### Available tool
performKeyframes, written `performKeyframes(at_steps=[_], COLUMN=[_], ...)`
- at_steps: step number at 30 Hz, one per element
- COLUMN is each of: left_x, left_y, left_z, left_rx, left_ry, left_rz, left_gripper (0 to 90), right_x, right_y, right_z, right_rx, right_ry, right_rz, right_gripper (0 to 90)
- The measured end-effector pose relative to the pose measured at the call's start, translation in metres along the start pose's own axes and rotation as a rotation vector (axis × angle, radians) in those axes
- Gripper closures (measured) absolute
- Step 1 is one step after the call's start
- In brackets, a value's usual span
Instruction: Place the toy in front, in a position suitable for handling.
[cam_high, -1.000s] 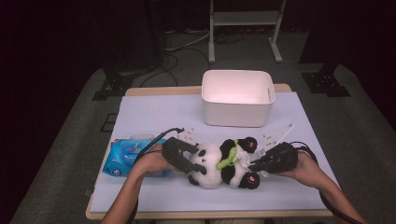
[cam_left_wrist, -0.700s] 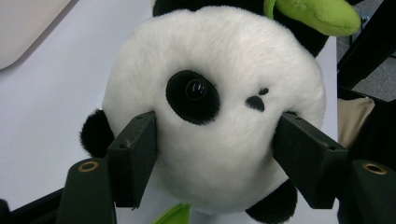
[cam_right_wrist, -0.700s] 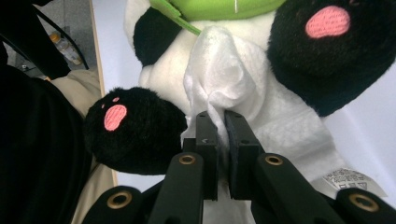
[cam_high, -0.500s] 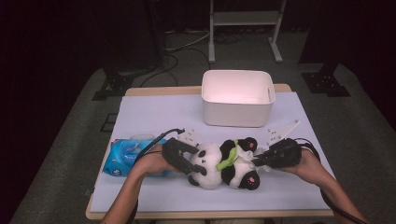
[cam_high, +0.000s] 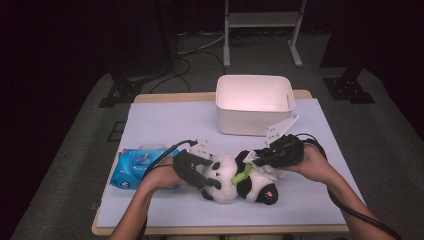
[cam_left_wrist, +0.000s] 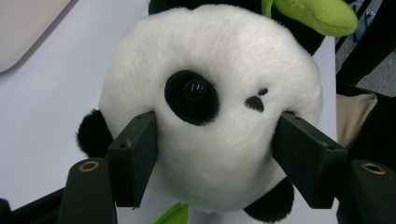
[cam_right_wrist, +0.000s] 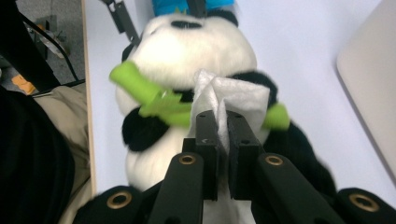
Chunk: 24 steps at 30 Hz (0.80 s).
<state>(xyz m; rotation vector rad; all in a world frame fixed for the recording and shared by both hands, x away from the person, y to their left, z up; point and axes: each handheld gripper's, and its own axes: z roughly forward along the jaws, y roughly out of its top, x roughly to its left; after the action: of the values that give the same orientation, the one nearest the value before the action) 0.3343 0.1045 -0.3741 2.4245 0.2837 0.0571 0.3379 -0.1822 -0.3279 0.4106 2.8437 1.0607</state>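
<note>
A black-and-white panda plush (cam_high: 235, 181) with a green bamboo piece (cam_high: 241, 175) lies on its side near the table's front. My left gripper (cam_high: 206, 176) is shut on the panda's white head (cam_left_wrist: 210, 107), one jaw pressed into each side. My right gripper (cam_high: 260, 157) is shut on a crumpled white wipe (cam_right_wrist: 236, 100) and holds it against the panda's black-and-white body (cam_right_wrist: 187, 60). In the right gripper view, the wipe sits pinched between the two black jaws of the right gripper (cam_right_wrist: 223, 133).
A blue pack of wipes (cam_high: 134, 167) lies left of my left hand. An empty white bin (cam_high: 254, 102) stands at the back centre of the white-covered table (cam_high: 165, 125). Cables trail from both grippers.
My right gripper with the wipe has shifted a little up and away across the panda's body. The left gripper keeps its hold on the head.
</note>
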Motion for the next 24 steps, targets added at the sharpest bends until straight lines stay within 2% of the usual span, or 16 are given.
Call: performKeyframes(at_steps=[6,9,11,15,24], left_x=[0.0,0.0,0.0,0.0,0.0], left_y=[0.0,-0.002,-0.002,-0.001,0.001], left_z=[0.0,0.0,0.0,0.0,0.001], left_rx=[-0.003,-0.015,-0.016,-0.003,-0.002], left_ry=[0.0,-0.003,-0.003,0.001,0.001], left_rz=[0.001,-0.01,-0.003,0.009,0.0], left_gripper=[31.5,31.4,31.4,31.4,31.4], right_x=[-0.005,-0.008,-0.008,-0.008,-0.013], right_y=[0.019,0.022,0.022,0.018,-0.002], right_z=[0.011,0.015,0.015,0.006,-0.02], right_rx=[0.008,0.021,0.033,0.02,-0.018], right_ry=[0.003,-0.003,-0.014,-0.031,-0.076], right_rz=[-0.014,-0.013,-0.019,-0.015,0.033], right_gripper=[84.1,84.2,84.1,84.1,84.0])
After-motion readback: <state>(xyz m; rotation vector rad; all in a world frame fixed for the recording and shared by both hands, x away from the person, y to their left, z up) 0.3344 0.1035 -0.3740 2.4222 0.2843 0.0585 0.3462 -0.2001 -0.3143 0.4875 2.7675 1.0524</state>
